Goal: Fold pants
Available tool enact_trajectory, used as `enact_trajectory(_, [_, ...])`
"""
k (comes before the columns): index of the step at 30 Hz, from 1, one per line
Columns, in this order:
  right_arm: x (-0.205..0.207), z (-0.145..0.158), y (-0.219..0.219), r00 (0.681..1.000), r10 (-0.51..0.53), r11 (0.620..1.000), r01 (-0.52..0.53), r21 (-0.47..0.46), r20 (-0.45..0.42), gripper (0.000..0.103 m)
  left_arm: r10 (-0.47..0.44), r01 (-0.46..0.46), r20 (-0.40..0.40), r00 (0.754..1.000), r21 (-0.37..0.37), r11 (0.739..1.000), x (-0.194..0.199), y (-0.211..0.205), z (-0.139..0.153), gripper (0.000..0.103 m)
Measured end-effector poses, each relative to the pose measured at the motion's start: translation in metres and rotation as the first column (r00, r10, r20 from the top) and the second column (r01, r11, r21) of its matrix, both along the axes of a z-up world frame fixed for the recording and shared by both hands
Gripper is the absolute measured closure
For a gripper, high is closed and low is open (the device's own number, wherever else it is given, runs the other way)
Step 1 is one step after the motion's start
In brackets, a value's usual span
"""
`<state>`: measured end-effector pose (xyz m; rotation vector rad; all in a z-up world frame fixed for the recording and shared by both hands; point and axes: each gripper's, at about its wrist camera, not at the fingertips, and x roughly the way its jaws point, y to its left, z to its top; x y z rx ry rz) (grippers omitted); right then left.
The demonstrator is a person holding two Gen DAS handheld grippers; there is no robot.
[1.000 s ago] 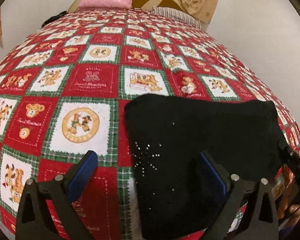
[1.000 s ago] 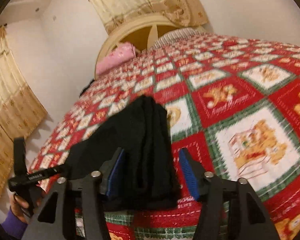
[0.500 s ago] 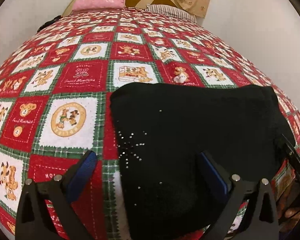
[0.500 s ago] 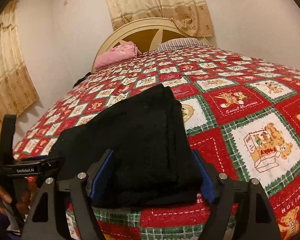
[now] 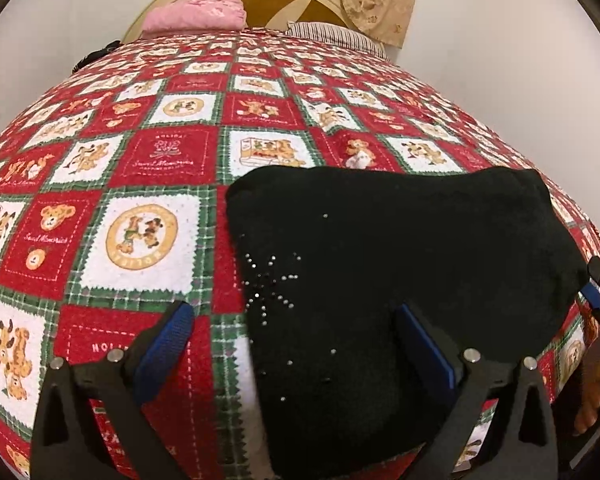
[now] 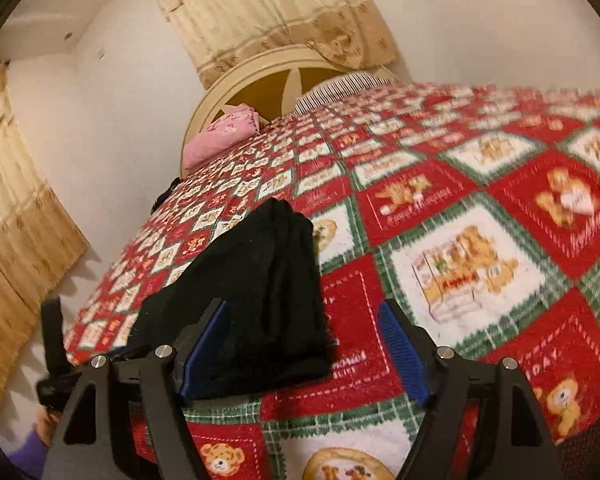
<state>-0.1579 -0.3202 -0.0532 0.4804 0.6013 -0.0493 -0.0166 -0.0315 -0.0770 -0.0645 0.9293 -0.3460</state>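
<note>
Pants [image 5: 400,264] folded on quilt [image 5: 140,168]. Both grippers [image 5: 292,344] [image 6: 304,344] wide, empty; withdraw clear, avoid snagging fold.

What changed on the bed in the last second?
The right hand-held gripper opened its jaws and drew back off the end of the folded black pants, letting go. The pants stayed folded on the quilt; the left hand-held gripper stayed open over them.

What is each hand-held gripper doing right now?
Left hand-held gripper: open, holding nothing, over the folded pants.
Right hand-held gripper: open, holding nothing; pants lie between its fingers.
</note>
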Motion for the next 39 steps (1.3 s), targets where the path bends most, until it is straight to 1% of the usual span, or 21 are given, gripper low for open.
enact_trajectory(2, [0.002,-0.004,0.001,1.000,0.015,0.999,-0.014,0.045,-0.008,0.025,-0.004,0.004,-0.001,1.000,-0.001,1.000,0.000,0.000,0.000,0.000])
enact_trajectory(4, [0.004,-0.006,0.012,0.999,0.039,0.999,-0.038,0.026,-0.028,0.025,-0.011,0.011,-0.005,1.000,-0.005,1.000,0.000,0.002,0.000,0.000])
enact_trajectory(6, [0.008,-0.009,0.025,0.994,0.090,0.995,-0.088,0.051,-0.055,0.025,-0.012,0.012,-0.006,1.000,-0.015,1.000,-0.001,0.004,0.001,0.000])
enact_trajectory(7, [0.008,-0.009,0.031,0.994,0.095,0.995,-0.092,0.044,-0.062,0.025,-0.011,0.011,-0.007,1.000,-0.023,1.000,-0.002,0.006,0.003,0.000])
enact_trajectory(8, [0.009,-0.008,0.037,0.993,0.095,0.995,-0.094,0.015,-0.068,0.025,-0.010,0.010,-0.007,1.000,-0.033,0.999,-0.003,0.008,0.005,0.000])
enact_trajectory(10, [0.011,-0.009,0.039,0.991,0.105,0.994,-0.105,0.009,-0.078,0.025,-0.008,0.007,-0.009,1.000,-0.068,0.998,-0.005,0.014,0.009,0.000])
enact_trajectory(11, [0.012,-0.009,0.035,0.993,0.095,0.995,-0.094,0.019,-0.069,0.025,-0.003,0.002,-0.009,1.000,-0.087,0.996,-0.005,0.019,0.012,0.000])
enact_trajectory(13, [0.011,-0.009,0.023,0.997,0.058,0.997,-0.055,0.052,-0.041,0.025,0.021,-0.022,-0.008,1.000,-0.098,0.995,-0.004,0.028,0.015,0.000])
enact_trajectory(15, [0.014,-0.010,0.010,0.999,0.044,0.992,-0.042,0.123,-0.010,0.025,0.055,-0.056,-0.008,0.998,-0.109,0.992,-0.001,0.039,0.017,0.000])
enact_trajectory(17, [0.021,-0.010,0.009,0.997,0.075,0.986,-0.073,0.149,-0.008,0.025,0.078,-0.080,-0.023,0.997,-0.121,0.989,0.004,0.046,0.017,0.000])
enact_trajectory(19, [0.027,-0.008,0.015,0.991,0.132,0.978,-0.128,0.165,-0.013,0.025,0.095,-0.098,-0.033,0.995,-0.135,0.986,0.008,0.052,0.017,0.000])
enact_trajectory(22, [0.028,-0.007,0.023,0.980,0.198,0.963,-0.194,0.187,-0.002,0.026,0.102,-0.103,-0.018,0.995,-0.140,0.985,0.009,0.059,0.020,0.000])
enact_trajectory(23, [0.028,-0.009,0.023,0.981,0.196,0.964,-0.192,0.182,-0.004,0.028,0.099,-0.100,-0.013,0.995,-0.137,0.985,0.009,0.060,0.021,0.000])
enact_trajectory(24, [0.029,-0.011,0.020,0.984,0.178,0.969,-0.173,0.175,-0.011,0.037,0.094,-0.095,-0.011,0.995,-0.134,0.986,0.010,0.060,0.021,0.000])
enact_trajectory(25, [0.031,-0.013,0.017,0.986,0.165,0.972,-0.159,0.175,-0.020,0.049,0.089,-0.090,-0.014,0.996,-0.132,0.987,0.011,0.060,0.021,0.000])
enact_trajectory(27, [0.038,-0.018,0.011,0.989,0.139,0.980,-0.131,0.153,-0.047,0.063,0.078,-0.081,-0.030,0.997,-0.146,0.986,0.013,0.057,0.019,0.000])
enact_trajectory(30, [0.042,-0.019,0.014,0.986,0.154,0.983,-0.147,0.106,-0.061,0.063,0.052,-0.064,-0.073,0.996,-0.174,0.983,0.018,0.047,0.013,0.000])
enact_trajectory(32, [0.041,-0.017,0.021,0.984,0.168,0.985,-0.164,0.057,-0.063,0.063,0.045,-0.060,-0.098,0.994,-0.153,0.986,0.020,0.035,0.006,0.000])
enact_trajectory(33, [0.040,-0.017,0.023,0.984,0.170,0.985,-0.168,0.039,-0.061,0.063,0.052,-0.062,-0.085,0.995,-0.123,0.990,0.019,0.029,0.006,0.000])
enact_trajectory(36, [0.040,-0.018,0.020,0.984,0.171,0.985,-0.169,0.038,-0.051,0.062,0.040,-0.041,-0.062,0.997,-0.019,0.999,0.016,0.011,0.006,0.000])
enact_trajectory(39, [0.039,-0.020,0.021,0.985,0.163,0.986,-0.163,0.020,-0.048,0.062,0.016,-0.016,-0.067,0.998,-0.004,1.000,0.015,0.001,0.005,0.000])
